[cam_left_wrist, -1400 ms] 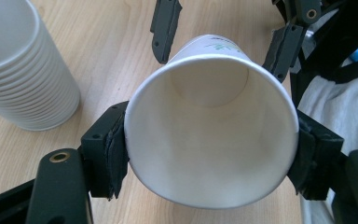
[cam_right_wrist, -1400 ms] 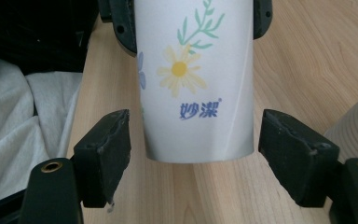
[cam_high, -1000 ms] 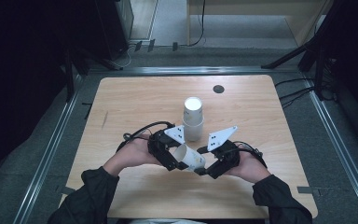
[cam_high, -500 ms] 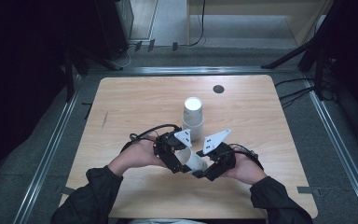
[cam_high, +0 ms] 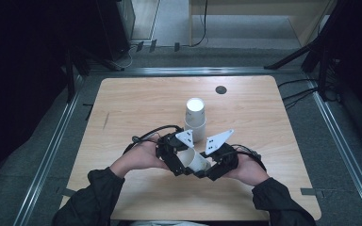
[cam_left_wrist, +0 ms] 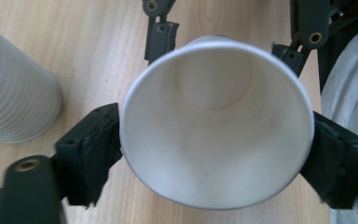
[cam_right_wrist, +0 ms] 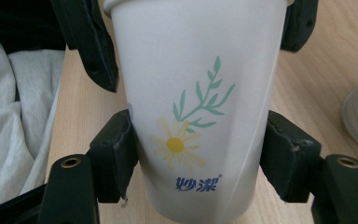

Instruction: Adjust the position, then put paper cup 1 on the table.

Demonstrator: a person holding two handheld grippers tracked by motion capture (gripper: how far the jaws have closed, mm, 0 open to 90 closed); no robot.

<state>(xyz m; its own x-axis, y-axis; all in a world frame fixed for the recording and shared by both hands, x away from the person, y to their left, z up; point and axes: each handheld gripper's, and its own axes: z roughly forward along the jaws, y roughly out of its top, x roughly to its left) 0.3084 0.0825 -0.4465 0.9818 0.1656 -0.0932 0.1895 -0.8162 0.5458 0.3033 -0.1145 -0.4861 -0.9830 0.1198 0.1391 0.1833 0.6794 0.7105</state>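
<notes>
A white paper cup [cam_high: 196, 161] with a daisy print [cam_right_wrist: 177, 144] lies on its side just above the wooden table [cam_high: 136, 108], held between both grippers. My left gripper [cam_high: 183, 164] is shut on the cup near its open rim; I look into the empty cup [cam_left_wrist: 214, 140] with my left gripper [cam_left_wrist: 214, 154] clamping both sides. My right gripper [cam_high: 207, 168] is shut on the cup's lower body [cam_right_wrist: 200, 93], its pads [cam_right_wrist: 116, 154] pressing left and right. Beyond the rim, the right gripper [cam_left_wrist: 223, 46] shows at the base end.
A stack of upturned ribbed white cups [cam_high: 195, 117] stands at mid-table just beyond the grippers, also seen at the left gripper view's edge [cam_left_wrist: 14, 102]. A small dark round hole [cam_high: 221, 89] marks the far table. White fabric [cam_right_wrist: 14, 116] lies beside the front edge.
Both hands with the cup have drifted slightly toward the table's front edge. Both grips on the cup are unchanged.
</notes>
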